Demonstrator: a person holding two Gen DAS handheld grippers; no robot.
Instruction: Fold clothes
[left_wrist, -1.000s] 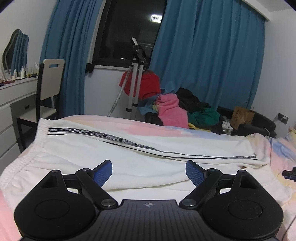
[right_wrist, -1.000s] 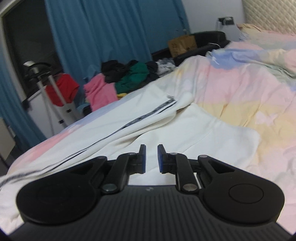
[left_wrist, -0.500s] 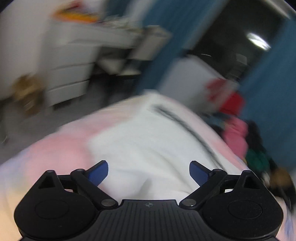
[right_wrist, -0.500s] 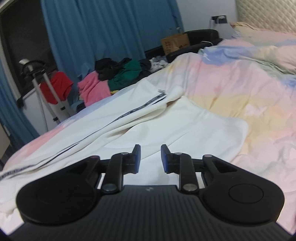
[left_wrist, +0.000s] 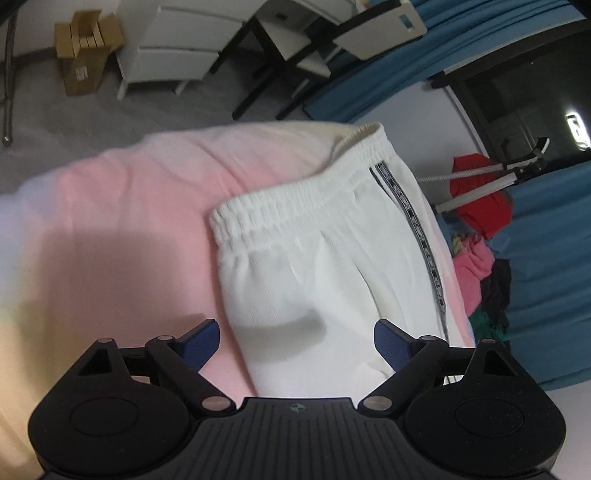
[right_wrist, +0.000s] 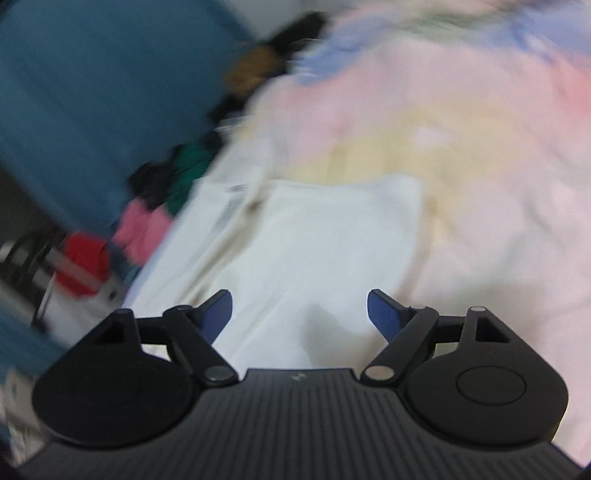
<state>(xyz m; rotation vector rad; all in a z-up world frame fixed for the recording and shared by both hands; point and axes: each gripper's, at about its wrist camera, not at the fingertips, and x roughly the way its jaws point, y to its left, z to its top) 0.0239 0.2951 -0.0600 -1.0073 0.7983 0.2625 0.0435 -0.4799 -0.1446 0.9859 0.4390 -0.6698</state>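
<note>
White trousers (left_wrist: 325, 266) lie flat on the pastel bedspread (left_wrist: 122, 206). Left gripper (left_wrist: 295, 345) and right gripper (right_wrist: 299, 314) both spread, empty — a one-layer pinch would skew the fold.

The left gripper (left_wrist: 297, 338) hangs with its blue-padded fingers (left_wrist: 201, 341) spread wide apart, holding nothing. The right gripper (right_wrist: 299, 312) likewise gapes wide, empty.

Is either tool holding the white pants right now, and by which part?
Neither: left tool and right tool are open above the white pants.
</note>
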